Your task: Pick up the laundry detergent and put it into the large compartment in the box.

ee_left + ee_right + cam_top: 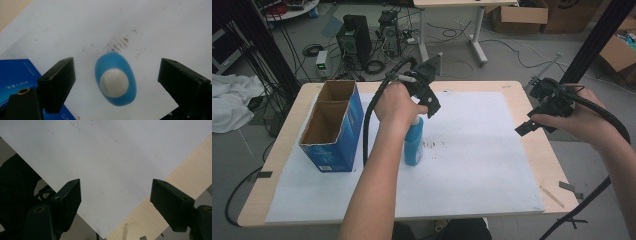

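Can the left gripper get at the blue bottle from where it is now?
Probably yes: the left gripper hangs directly above the blue bottle, jaws open wide on either side of its white cap, nothing between them.

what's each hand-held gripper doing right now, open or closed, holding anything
Left hand-held gripper: open, jaws either side of the blue bottle, not gripping it.
Right hand-held gripper: open, holding nothing, above the white sheet.
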The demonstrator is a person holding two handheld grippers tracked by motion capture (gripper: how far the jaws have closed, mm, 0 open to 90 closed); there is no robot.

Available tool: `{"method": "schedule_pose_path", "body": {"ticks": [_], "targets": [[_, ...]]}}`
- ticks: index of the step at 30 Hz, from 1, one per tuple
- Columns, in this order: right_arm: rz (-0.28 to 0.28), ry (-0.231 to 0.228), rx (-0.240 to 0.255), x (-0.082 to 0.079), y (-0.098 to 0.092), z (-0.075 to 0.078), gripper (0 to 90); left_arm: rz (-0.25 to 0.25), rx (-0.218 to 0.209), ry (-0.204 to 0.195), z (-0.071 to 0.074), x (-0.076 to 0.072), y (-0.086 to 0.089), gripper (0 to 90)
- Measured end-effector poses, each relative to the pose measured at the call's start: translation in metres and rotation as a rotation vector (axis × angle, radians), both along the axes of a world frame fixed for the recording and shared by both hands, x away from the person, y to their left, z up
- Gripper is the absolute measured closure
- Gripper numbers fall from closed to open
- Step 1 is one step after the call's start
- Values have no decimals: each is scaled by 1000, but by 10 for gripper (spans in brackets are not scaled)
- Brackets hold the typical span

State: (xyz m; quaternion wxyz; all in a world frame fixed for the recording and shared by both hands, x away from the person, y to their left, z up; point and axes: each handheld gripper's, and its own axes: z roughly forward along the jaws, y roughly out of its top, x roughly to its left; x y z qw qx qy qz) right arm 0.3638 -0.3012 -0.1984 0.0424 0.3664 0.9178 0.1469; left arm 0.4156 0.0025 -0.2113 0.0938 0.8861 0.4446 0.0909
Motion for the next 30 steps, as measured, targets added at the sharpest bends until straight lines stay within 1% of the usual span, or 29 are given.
{"method": "schedule_pose_path", "body": {"ticks": [2, 4, 6, 9, 13, 17, 21, 26, 30], "targets": [[-3, 0, 1, 0, 0, 0, 248, -1, 4, 5, -1, 0, 0, 151], [4, -4, 2, 0, 0, 0, 247, 22, -7, 2, -4, -1, 1, 147], [2, -5, 1, -1, 1, 0, 248, 28, -14, 6, -4, -1, 1, 141], [3, -10, 2, -1, 3, 1, 248, 47, -8, 2, -6, -2, 3, 128], [8, -13, 3, -1, 5, 0, 248, 56, 5, -8, -9, -4, 3, 130], [8, -12, 1, -2, 7, 0, 248, 57, 14, -10, -14, -4, 1, 133], [13, -12, -2, -2, 7, 0, 248, 60, 10, -10, -17, -4, 0, 133], [10, -11, -2, -2, 7, -3, 249, 59, 15, 6, -24, -4, 0, 136], [9, -11, -3, -2, 6, -4, 249, 68, 19, 8, -29, -4, -1, 134]]}}
